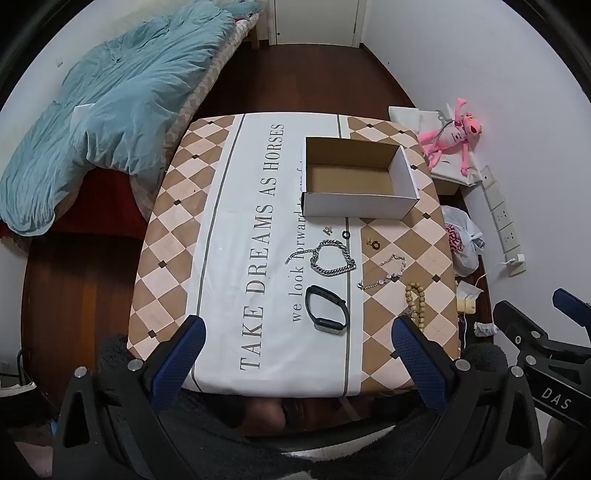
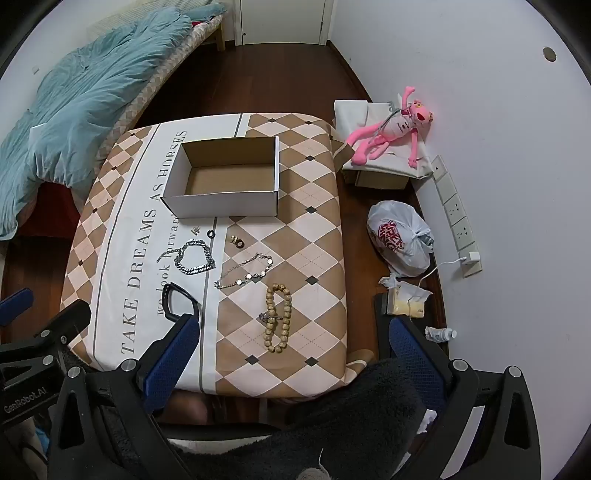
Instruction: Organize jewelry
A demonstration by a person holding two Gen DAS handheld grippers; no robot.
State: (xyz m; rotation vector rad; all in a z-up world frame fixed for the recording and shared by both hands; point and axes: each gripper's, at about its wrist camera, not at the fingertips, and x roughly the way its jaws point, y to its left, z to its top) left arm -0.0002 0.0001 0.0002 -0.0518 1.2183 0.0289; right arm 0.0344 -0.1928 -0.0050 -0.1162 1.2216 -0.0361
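Observation:
An open, empty cardboard box (image 1: pixel 404 171) (image 2: pixel 177 201) stands on the cloth-covered table (image 1: pixel 207 229) (image 2: pixel 306 240). In front of it lie a thick silver chain bracelet (image 1: pixel 330 258) (image 2: pixel 194 256), a thin silver bracelet (image 1: pixel 384 271) (image 2: pixel 245 271), a wooden bead bracelet (image 1: pixel 415 299) (image 2: pixel 279 317), a black smart band (image 1: pixel 327 310) (image 2: pixel 179 299), two black rings (image 1: pixel 346 235) (image 2: pixel 240 243) and small gold pieces (image 1: pixel 327 230) (image 2: pixel 195 229). My left gripper (image 1: pixel 297 332) is open above the near edge. My right gripper (image 2: pixel 293 328) is open above the near right corner. Both are empty.
A bed with a blue duvet (image 1: pixel 110 92) is at the left. On the floor at the right are a pink plush toy (image 2: pixel 391 129), a white plastic bag (image 2: pixel 400 236), a power strip (image 2: pixel 456 216) and small clutter (image 2: pixel 406 299). A door (image 1: pixel 314 20) is at the back.

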